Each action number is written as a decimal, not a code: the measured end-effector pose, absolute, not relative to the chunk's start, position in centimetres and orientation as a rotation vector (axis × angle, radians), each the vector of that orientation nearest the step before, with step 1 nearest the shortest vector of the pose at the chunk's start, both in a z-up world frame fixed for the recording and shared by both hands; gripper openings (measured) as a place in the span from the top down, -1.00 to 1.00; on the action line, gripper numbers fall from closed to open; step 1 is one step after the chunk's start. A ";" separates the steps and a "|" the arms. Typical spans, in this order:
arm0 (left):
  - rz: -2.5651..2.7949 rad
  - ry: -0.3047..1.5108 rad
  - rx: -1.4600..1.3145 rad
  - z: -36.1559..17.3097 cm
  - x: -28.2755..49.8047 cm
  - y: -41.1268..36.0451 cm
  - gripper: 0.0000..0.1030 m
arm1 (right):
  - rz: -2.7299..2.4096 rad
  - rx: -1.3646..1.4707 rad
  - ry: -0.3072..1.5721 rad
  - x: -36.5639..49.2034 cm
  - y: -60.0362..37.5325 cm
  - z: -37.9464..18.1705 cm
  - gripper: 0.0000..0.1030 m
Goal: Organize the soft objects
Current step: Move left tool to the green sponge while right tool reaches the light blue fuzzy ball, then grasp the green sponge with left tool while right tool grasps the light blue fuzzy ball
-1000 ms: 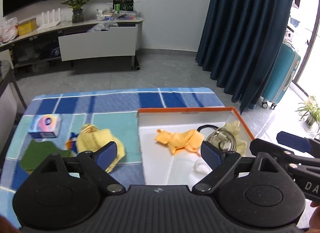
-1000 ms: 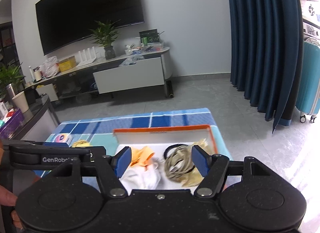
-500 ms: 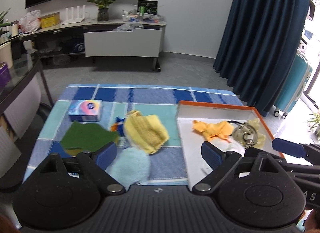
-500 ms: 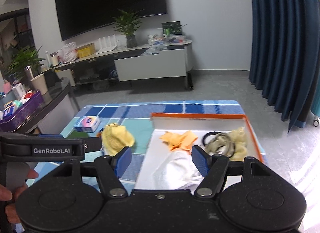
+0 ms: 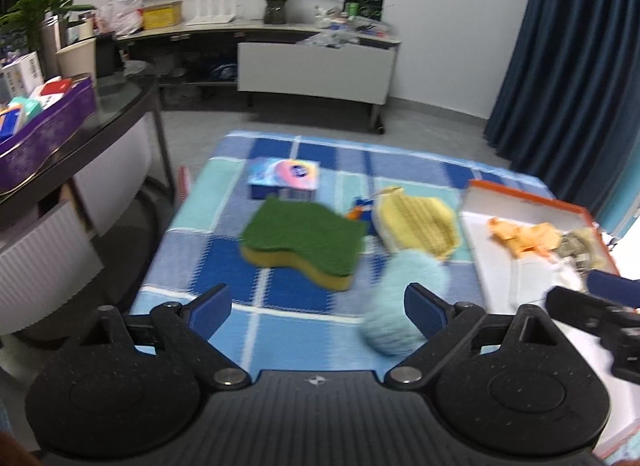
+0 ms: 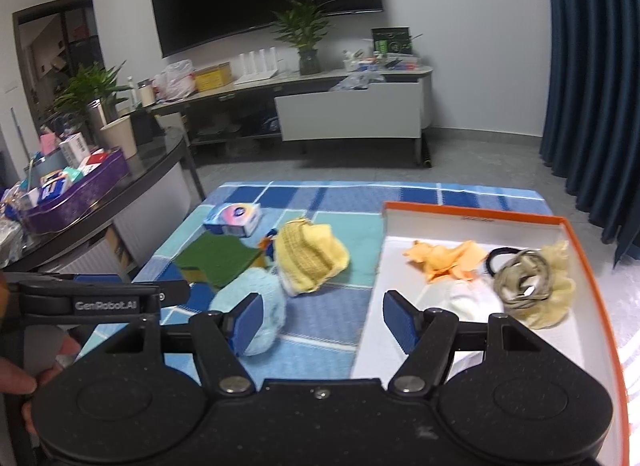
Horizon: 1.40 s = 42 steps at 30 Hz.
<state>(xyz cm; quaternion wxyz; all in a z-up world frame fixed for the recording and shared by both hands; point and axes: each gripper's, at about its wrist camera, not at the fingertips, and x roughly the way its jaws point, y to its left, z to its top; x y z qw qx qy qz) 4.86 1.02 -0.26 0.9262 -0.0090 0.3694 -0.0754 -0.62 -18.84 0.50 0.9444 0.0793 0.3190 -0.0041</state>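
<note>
Both grippers have drawn back and swung leftward since the earlier frames, so the loose items on the checked tabletop (image 5: 304, 306) now fill the views. Left gripper (image 5: 318, 306) is held low at the near edge, spread wide and holding nothing; the person's hand (image 6: 24, 370) grips its handle at far left of the right view. Right gripper (image 6: 320, 322) is likewise spread and empty, straddling the near-left corner of the orange-rimmed box (image 6: 472, 217).

Box contents: orange cloth (image 6: 444, 260), white cloth (image 6: 468, 302), a coiled cord (image 6: 520, 278) resting on a pale yellow frilly cloth (image 6: 554, 302), and a black band (image 6: 498, 256) behind it.

Outside the box, left of it: yellow knitted cloth (image 6: 312, 258), light blue fluffy item (image 6: 260, 306) nearer, green scouring sponge (image 5: 302, 236), and a tissue pack (image 5: 284, 177) farthest. A small blue-and-orange object (image 5: 360, 211) is half hidden behind the yellow cloth. Motion blur softens the left view; the right finger covers part of the fluffy item.
</note>
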 end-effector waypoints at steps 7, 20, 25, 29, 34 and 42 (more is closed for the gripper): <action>-0.096 0.775 -0.127 -1.3 6.3 3.0 -0.90 | 0.012 0.158 0.668 0.0 -17.8 -0.2 -0.55; -0.109 0.805 -0.093 -2.9 10.4 -0.6 -0.93 | 0.036 0.193 0.690 0.6 -18.1 -1.7 -0.55; -0.073 0.799 -0.106 -3.7 11.7 -1.7 -0.93 | 0.041 0.212 0.698 0.8 -18.4 -2.3 -0.55; -0.047 0.805 -0.033 -4.2 11.9 -2.3 -0.95 | 0.041 0.224 0.693 0.9 -18.9 -2.3 -0.55; -0.059 0.794 -0.023 -3.8 10.2 0.9 -0.99 | 0.041 0.245 0.673 0.8 -19.6 -2.1 -0.55; -0.065 0.740 0.011 -1.1 6.4 6.6 -1.00 | 0.070 0.255 0.670 0.8 -19.1 -2.2 -0.55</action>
